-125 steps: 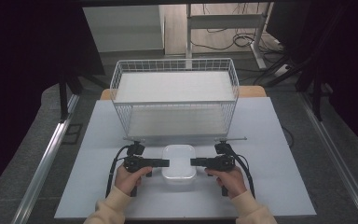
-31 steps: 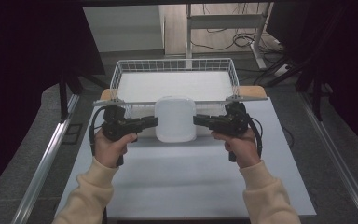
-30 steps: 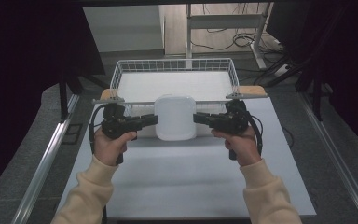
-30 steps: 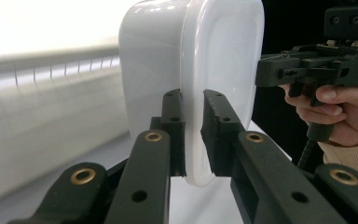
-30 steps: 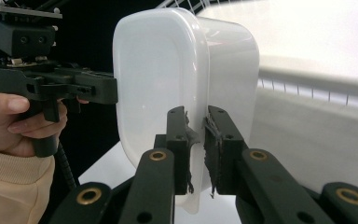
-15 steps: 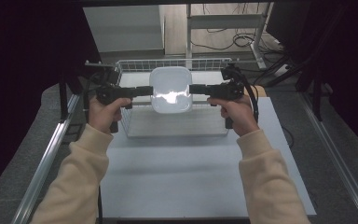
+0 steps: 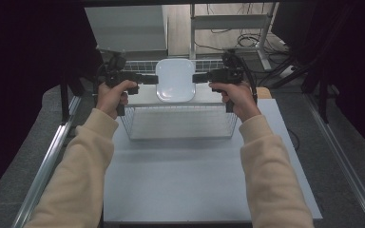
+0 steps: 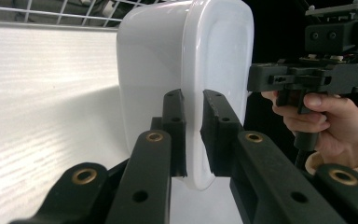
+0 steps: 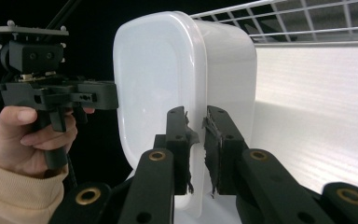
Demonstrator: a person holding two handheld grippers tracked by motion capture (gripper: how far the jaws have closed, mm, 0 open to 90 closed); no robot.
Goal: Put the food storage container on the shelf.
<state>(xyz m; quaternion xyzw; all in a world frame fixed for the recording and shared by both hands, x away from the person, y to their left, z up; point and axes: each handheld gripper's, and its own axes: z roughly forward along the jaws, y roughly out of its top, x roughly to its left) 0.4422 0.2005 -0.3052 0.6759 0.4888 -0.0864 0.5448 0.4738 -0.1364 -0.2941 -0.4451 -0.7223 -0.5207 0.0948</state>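
A white lidded plastic container (image 7: pixel 175 80) hangs in the air over the wire basket (image 7: pixel 180 121), held from both sides. My left gripper (image 7: pixel 153 79) is shut on its left rim and my right gripper (image 7: pixel 196 77) on its right rim. In the left gripper view the black jaws of the left gripper (image 8: pixel 193 100) pinch the lid's edge of the container (image 8: pixel 186 60), with the right gripper (image 8: pixel 307 77) beyond it. In the right gripper view the right gripper (image 9: pixel 196 116) clamps the opposite rim of the container (image 9: pixel 168 70), and the left gripper (image 9: pixel 56 91) shows at the far side.
The wire basket stands at the far end of the white table (image 7: pixel 195 175). Metal rails (image 7: pixel 52 156) run along both sides of the table. Cables and a metal frame (image 7: pixel 228 23) lie on the floor behind. Dark cloth hangs at left and right.
Both grippers have raised the container off the table and carried it forward; it now hangs over the basket, higher and farther away than half a second ago.
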